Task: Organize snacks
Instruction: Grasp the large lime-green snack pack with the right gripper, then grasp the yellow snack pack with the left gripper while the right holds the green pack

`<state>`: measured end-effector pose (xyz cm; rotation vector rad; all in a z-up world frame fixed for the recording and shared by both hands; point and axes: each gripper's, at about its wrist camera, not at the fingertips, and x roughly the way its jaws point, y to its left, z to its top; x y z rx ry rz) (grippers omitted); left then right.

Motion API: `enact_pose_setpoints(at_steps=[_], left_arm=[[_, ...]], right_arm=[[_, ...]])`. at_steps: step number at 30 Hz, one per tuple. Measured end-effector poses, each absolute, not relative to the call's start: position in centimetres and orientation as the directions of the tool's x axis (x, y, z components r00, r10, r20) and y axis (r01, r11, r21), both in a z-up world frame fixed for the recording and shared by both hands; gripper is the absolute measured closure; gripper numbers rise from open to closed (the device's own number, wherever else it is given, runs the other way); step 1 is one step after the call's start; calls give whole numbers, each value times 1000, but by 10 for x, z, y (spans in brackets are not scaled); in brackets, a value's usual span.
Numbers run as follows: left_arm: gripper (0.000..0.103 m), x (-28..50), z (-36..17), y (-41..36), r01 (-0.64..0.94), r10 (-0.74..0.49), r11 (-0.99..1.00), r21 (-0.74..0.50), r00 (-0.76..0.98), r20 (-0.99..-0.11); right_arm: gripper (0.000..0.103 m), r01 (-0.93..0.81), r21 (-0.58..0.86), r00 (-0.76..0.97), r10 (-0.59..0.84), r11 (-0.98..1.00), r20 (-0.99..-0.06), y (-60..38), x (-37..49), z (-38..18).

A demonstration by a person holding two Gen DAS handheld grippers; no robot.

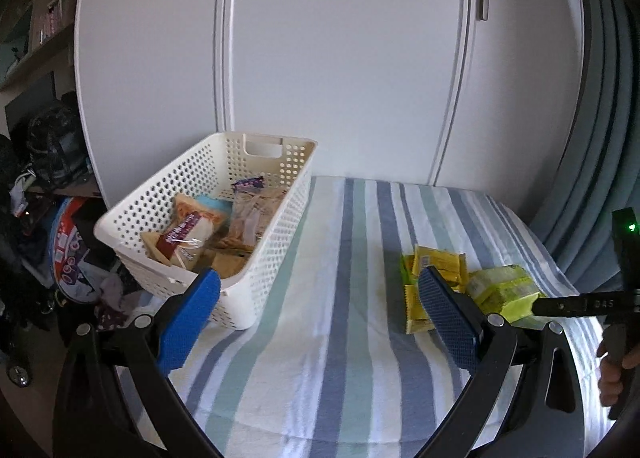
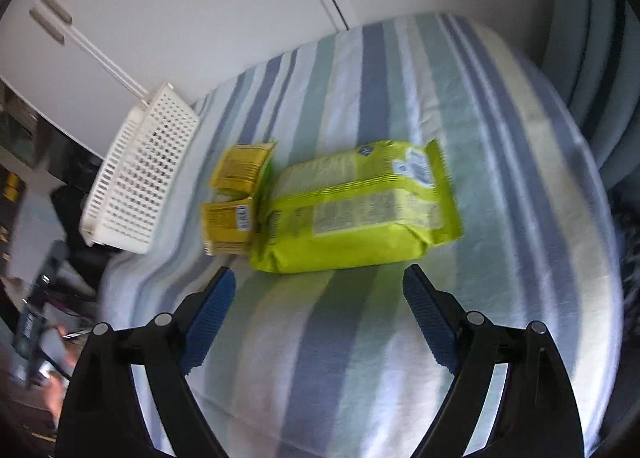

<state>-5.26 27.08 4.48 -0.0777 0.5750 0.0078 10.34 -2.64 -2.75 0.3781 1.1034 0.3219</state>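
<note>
White wardrobe doors [image 1: 340,58] stand behind a surface covered by a striped cloth [image 2: 380,338]. On its left part sits the white perforated basket [image 1: 280,226], which already holds several snack packets [image 1: 188,234]. To the right lie a lime-green snack bag [image 2: 360,218] and, touching it, small yellow packets [image 2: 236,194]. The right tool [image 2: 319,282] is released just before the green bag. The left tool [image 1: 320,286] is released too, near the basket.

White perforated basket [image 1: 256,218]; cloth [image 1: 340,338] striped blue, green and white. Lime-green bag [image 2: 360,210], yellow packets [image 2: 236,194], blue pads [image 2: 210,318].
</note>
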Motion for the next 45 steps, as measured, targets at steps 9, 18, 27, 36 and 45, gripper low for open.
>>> enact_pose_setpoints(at_steps=[9,18,27,36,45], left_arm=[[3,-46,38,260,22,-39,999,-36,817,-576],[3,-33,28,264,4,-37,998,-59,806,-591],[3,-18,28,251,38,-54,999,-39,798,-600],[3,15,24,208,148,-122,989,-15,753,-647],[3,72,-7,145,302,-241,951,-62,602,-761]], right_arm=[[15,32,488,413,433,872,-801,-12,172,-51],[15,98,385,433,309,918,-847,4,254,-56],[18,43,145,443,111,989,-889,45,266,-61],[34,57,159,513,108,986,-851,22,215,-49],[33,96,240,529,155,966,-834,-17,208,-47]])
